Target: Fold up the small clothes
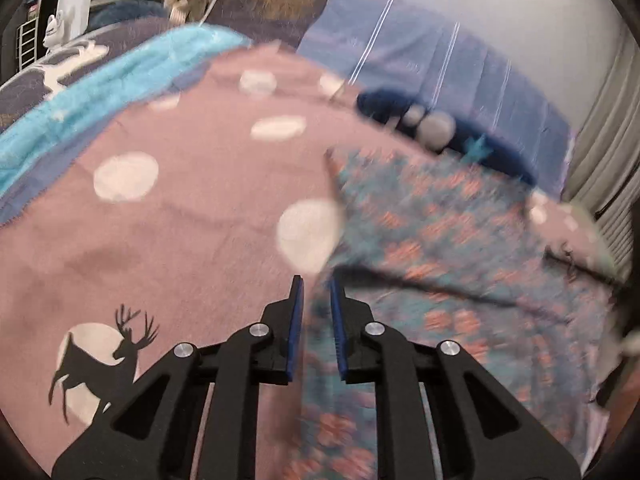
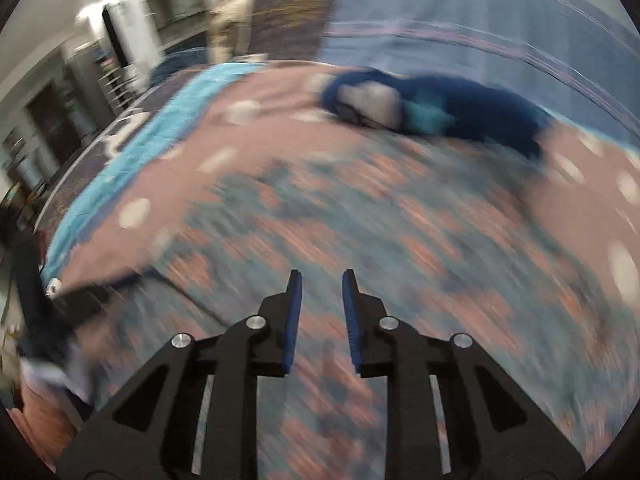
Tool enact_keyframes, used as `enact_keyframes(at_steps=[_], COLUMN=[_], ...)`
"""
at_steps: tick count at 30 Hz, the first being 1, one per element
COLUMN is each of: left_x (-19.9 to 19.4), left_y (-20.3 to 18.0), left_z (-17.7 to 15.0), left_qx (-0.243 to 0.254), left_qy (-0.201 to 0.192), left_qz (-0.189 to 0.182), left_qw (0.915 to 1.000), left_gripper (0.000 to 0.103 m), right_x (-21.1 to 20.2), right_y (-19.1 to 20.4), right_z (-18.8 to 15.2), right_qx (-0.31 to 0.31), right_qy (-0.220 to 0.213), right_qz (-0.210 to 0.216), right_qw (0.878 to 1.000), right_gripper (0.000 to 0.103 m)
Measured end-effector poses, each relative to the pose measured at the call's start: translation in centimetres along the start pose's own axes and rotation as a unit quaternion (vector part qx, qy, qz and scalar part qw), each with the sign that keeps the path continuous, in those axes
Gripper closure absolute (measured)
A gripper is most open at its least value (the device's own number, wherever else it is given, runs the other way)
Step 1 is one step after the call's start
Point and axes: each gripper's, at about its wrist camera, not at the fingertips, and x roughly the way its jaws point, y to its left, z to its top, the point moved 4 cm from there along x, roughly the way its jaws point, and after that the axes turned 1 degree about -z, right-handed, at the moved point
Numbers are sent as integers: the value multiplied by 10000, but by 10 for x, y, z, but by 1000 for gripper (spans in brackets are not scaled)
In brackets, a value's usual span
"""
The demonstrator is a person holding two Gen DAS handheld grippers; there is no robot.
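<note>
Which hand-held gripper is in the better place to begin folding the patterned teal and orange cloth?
Probably the left hand-held gripper: the edge of the patterned teal and orange cloth lies between its narrowly spaced jaws. The right hand-held gripper is over the cloth's middle, in a blurred view.

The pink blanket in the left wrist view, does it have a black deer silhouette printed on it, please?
Yes, a black deer silhouette with antlers stands against a white circle on the pink blanket, at lower left.
</note>
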Motion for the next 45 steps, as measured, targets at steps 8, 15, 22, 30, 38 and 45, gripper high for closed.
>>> enact_keyframes(at_steps=[8, 15, 22, 30, 38, 45], left_x=[32, 122, 121, 121, 122, 122], left_y=[-116, -120, -123, -125, -125, -125], left_z=[35, 7, 3, 2, 2, 2], left_qx=[1292, 1431, 1598, 1583, 1598, 1576], left_qy=[-39, 755, 702, 690, 690, 699], left_qz=[-408, 12, 139, 114, 120, 74], left_qw=[9908, 9868, 9846, 9849, 9847, 9850], left_gripper=[87, 74, 73, 72, 71, 70], right_x=[8, -5, -148, -319, -308, -284], right_y=[-97, -92, -189, -364, -406, -389], right_z=[-72, -77, -89, -186, -217, -156], right_qx=[1486, 1447, 2041, 4106, 4490, 4280], right_qy=[152, 58, -1295, -2192, -2063, -2503], right_qz=[-274, -363, -1719, -3227, -3165, -2567], right_qw=[9884, 9888, 9550, 8241, 8097, 8296], right_gripper=[82, 86, 70, 60, 52, 95])
